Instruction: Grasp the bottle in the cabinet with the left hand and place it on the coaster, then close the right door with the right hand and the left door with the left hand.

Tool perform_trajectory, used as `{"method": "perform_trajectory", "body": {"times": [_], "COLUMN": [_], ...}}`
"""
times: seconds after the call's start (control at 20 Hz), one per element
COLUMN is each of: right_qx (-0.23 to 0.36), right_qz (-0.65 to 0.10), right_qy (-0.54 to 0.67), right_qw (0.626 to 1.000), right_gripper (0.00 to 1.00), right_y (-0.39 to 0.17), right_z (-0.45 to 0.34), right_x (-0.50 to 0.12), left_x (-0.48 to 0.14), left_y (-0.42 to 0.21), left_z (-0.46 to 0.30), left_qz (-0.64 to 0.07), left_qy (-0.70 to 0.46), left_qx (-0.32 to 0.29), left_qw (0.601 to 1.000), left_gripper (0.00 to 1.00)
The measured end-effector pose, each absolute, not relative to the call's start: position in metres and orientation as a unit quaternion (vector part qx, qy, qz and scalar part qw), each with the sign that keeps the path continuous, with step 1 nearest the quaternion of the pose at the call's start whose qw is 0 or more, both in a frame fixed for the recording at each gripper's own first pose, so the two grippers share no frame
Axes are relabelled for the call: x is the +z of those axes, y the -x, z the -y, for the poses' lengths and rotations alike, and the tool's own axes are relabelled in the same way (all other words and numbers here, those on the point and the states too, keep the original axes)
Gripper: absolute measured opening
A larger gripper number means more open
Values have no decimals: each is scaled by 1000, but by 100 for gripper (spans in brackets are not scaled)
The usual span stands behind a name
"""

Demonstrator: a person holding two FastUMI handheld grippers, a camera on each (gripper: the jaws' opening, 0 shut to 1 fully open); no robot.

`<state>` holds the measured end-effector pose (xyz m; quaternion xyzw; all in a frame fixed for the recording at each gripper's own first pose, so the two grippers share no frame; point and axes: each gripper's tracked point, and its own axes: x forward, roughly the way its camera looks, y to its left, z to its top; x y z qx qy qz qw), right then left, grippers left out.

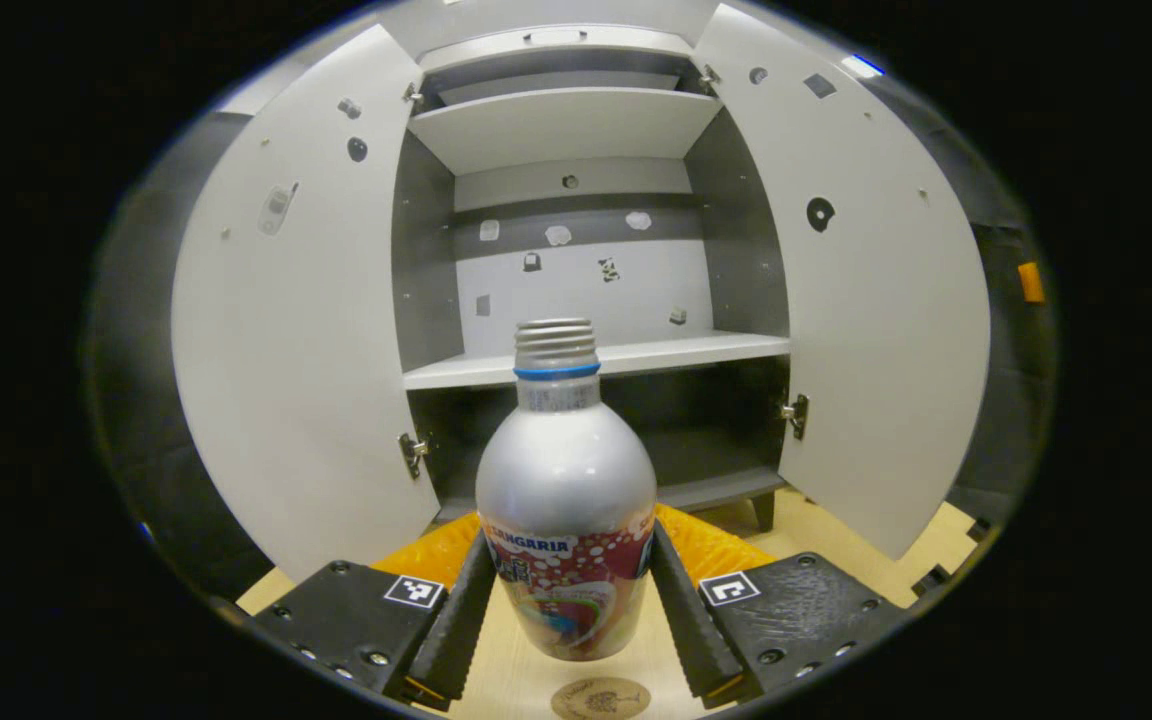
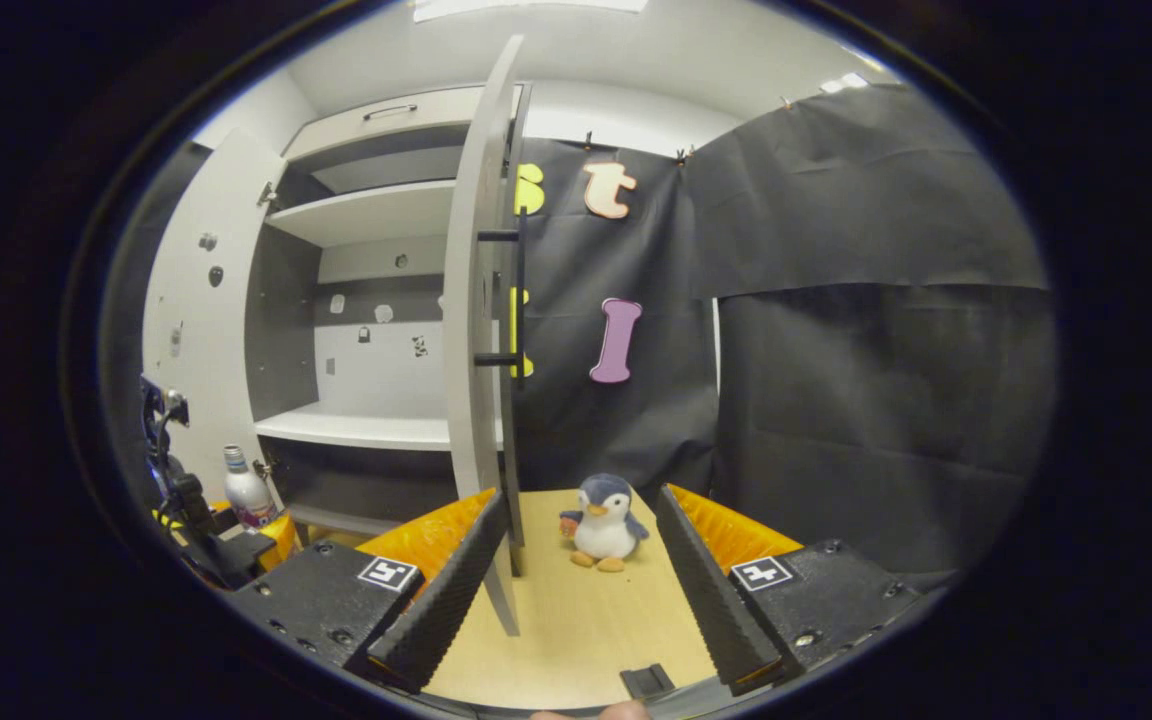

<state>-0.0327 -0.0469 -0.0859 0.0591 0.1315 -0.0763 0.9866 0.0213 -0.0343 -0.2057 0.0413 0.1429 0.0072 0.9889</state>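
In the left gripper view the left gripper (image 1: 568, 610) is clamped on the bottle (image 1: 566, 520), both ribbed fingers (image 1: 456, 625) pressing against its printed lower body from either side; the bottle stands upright, silver-shouldered, with a blue ring under a bare threaded neck and no cap. It is held over the wooden worktop (image 1: 506, 670) in front of the cabinet (image 1: 576, 250), just behind the round coaster (image 1: 600, 699), which lies at the worktop's near edge; whether the bottle's base touches the wood cannot be told. Both cabinet doors stand wide open, the left door (image 1: 286, 330) and the right door (image 1: 866, 300) swung outward, with the shelves bare behind the bottle. In the right gripper view the right gripper (image 2: 571, 590) has its fingers spread apart with nothing between them, low over the worktop (image 2: 576, 630), and the right door (image 2: 481, 330) is seen edge-on just ahead of its left finger. A small penguin toy (image 2: 603, 520) sits toward the worktop's far edge, beside that door. Far to the left there, the bottle (image 2: 248, 488) shows in the left gripper (image 2: 236, 535)
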Motion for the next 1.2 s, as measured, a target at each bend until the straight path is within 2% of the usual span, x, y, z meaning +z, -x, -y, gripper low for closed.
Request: {"method": "perform_trajectory", "body": {"times": [0.15,0.2,0.3,0.45,0.55,0.65,0.7,0.75,0.8,0.85,0.9,1.2], "right_qx": [-76,-75,-77,-79,-79,-79,-80,-79,-80,-77,-73,-66], "right_qz": [-139,-141,-149,-158,-161,-164,-166,-167,-168,-170,-173,-174], "right_qy": [-58,-59,-64,-68,-66,-62,-59,-57,-55,-54,-54,-35], "right_qw": [986,985,984,982,982,981,981,981,981,981,981,982], "right_gripper": [99,99,99,99,99,99,99,99,99,99,99,99], "right_y": [34,34,35,33,32,32,33,34,34,33,34,35], "right_z": [44,43,42,40,39,37,36,35,34,33,29,19], "right_x": [-92,-95,-100,-103,-103,-103,-104,-103,-104,-104,-106,-103], "left_x": [-231,-243,-257,-273,-285,-298,-305,-311,-316,-323,-332,-360], "left_y": [-6,0,8,18,22,27,29,30,31,30,30,27], "left_z": [40,41,44,48,52,54,54,55,55,55,56,54], "left_qz": [-167,-181,-192,-199,-204,-211,-215,-219,-222,-228,-237,-254], "left_qy": [-48,-53,-56,-62,-67,-68,-66,-66,-66,-66,-63,-60], "left_qx": [-5,-8,-15,-22,-27,-29,-30,-30,-32,-35,-42,-46], "left_qw": [985,982,980,978,976,975,974,973,972,971,969,964], "left_gripper": [82,78,82,82,78,82,78,82,78,82,78,78]}}
